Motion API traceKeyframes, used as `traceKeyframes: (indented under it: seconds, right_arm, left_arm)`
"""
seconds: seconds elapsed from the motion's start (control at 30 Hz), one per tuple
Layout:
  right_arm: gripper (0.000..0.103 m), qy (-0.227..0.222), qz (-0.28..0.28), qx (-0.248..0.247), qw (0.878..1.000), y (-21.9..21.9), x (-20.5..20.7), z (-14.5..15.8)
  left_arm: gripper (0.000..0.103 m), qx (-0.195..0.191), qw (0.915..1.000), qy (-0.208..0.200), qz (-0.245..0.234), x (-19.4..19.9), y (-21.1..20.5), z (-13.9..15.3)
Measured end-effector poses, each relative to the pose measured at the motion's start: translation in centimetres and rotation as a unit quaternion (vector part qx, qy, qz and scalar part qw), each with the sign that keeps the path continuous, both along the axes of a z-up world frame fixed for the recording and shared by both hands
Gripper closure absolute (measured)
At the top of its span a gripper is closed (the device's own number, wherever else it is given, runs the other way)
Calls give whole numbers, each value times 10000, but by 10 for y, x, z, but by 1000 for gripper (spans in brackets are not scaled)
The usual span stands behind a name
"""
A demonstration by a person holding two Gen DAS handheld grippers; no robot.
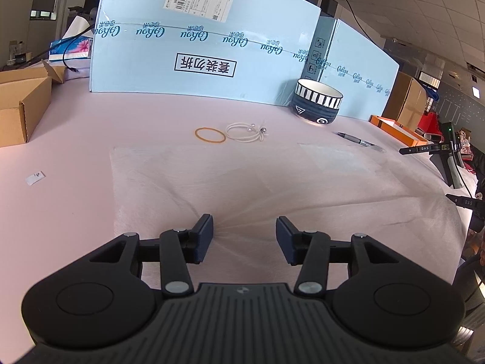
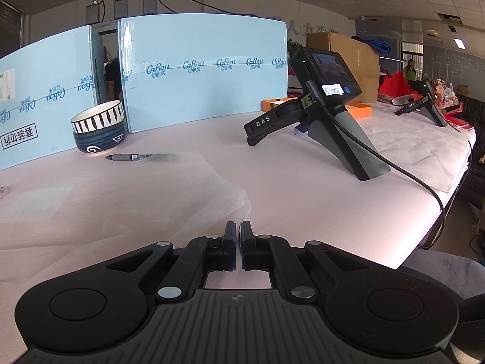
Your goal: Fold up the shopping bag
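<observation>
Hovering low over the near edge of the shopping bag (image 1: 272, 179), left gripper (image 1: 244, 236) has jaws standing apart, nothing clamped; bag fabric lies flat under and between the fingers, faint creases fanning out just ahead of the gap. Right gripper (image 2: 238, 236) has jaws pressed narrow, almost touching; the bag's near right corner sits right at the tips, but whether fabric is pinched cannot be told.

Count: one bag, thin white translucent, spread flat on the pink table (image 1: 75, 157). It reaches ahead of the left gripper and to both sides; from the right gripper it runs ahead and left, its right edge (image 2: 242, 194) slightly raised just in front of the tips.

Beyond the bag's far edge: one orange rubber band (image 1: 210, 135), one white hair tie (image 1: 245, 132) just beside it, one pen (image 2: 139, 157) touching the far right corner, one patterned bowl (image 1: 316, 103) past that. Two light blue cartons (image 1: 197, 48) stand behind as a wall. One small white tag (image 1: 35, 177) far left of the left gripper. One brown box (image 1: 21, 106) far left. Two spare handheld grippers (image 2: 318, 106) parked ahead-right of the right gripper, the second well apart at the table's far end.
</observation>
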State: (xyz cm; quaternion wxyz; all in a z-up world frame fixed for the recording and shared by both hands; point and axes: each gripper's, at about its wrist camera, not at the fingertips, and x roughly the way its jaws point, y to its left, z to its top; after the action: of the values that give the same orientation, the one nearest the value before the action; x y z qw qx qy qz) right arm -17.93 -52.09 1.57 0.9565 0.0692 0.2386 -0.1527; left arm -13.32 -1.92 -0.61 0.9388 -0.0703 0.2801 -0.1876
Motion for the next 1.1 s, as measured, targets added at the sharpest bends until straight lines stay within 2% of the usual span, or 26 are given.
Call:
traceKeyframes:
  seconds: [0.13,0.27,0.43,0.5,0.57,0.67,0.87,1.0,1.1]
  right_arm:
    - [100,-119,-139,-25,9998,-2,-14,9]
    - [100,-303,-195,78,9993,-3,-33,18]
    - [98,-442,-154,523,9975,-16,-45,18]
    - [81,-493,-126,778,9957,-25,-43,14]
    - [70,-476,-130,910,9946,-30,-40,10]
    - [70,-427,-28,889,9951,-28,-32,6]
    - [57,-148,122,406,9990,-13,-13,1]
    - [48,-148,141,512,9985,-18,-10,-2]
    - [48,-119,246,383,9989,-16,-5,-1]
  left_arm:
    - [57,61,10000,61,-37,2,-2,2]
    - [46,32,9998,208,19,6,-7,6]
    - [42,156,9995,261,90,6,-15,9]
    - [42,65,9993,326,153,7,-13,11]
    - [42,50,9991,320,273,6,-8,14]
    - [40,84,9986,283,442,2,-1,17]
    - [40,347,9957,305,806,4,7,19]
    - [39,498,9950,315,810,8,6,19]
    - [39,622,9950,316,710,13,1,21]
